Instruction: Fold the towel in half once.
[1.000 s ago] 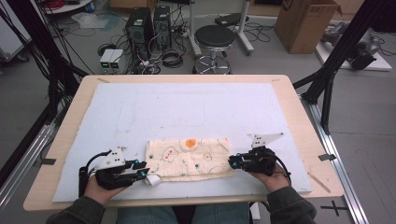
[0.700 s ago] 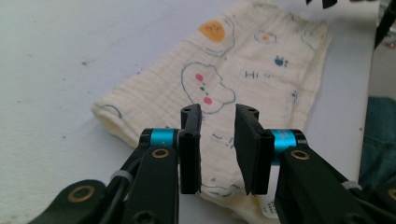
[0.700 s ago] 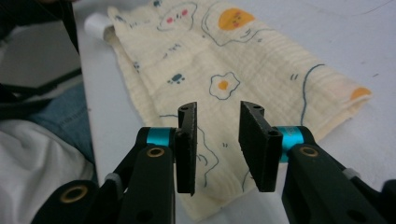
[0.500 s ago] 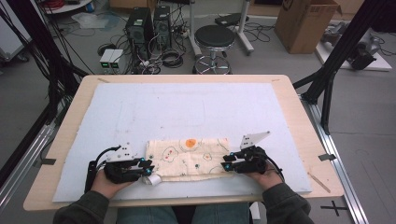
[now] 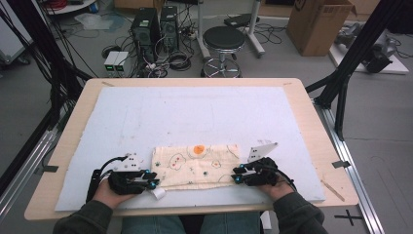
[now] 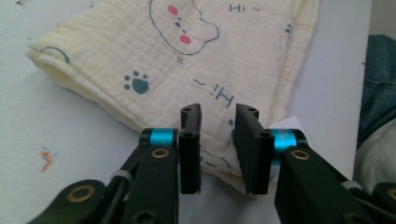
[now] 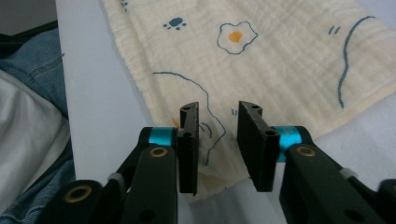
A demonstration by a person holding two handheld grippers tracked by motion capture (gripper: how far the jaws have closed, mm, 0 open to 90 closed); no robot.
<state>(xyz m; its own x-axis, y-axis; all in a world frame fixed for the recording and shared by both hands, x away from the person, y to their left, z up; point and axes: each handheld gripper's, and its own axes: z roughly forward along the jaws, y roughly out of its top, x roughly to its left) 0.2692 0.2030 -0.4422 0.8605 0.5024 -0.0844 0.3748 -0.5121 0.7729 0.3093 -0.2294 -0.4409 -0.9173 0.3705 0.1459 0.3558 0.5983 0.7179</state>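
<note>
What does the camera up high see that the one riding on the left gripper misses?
The high view takes in the whole table, a round stool and a cardboard box behind it, and both hands. The left gripper view shows fine print on the cloth: a paw and "Hi" lettering, with its jaws apart over the cloth's corner. Both show the cloth and the left gripper.

Your left gripper (image 5: pixel 152 182) sits at the folded cloth's (image 5: pixel 195 165) near-left corner, your right gripper (image 5: pixel 237 175) at its near-right corner; the cloth lies on the white mat (image 5: pixel 195 117).
</note>
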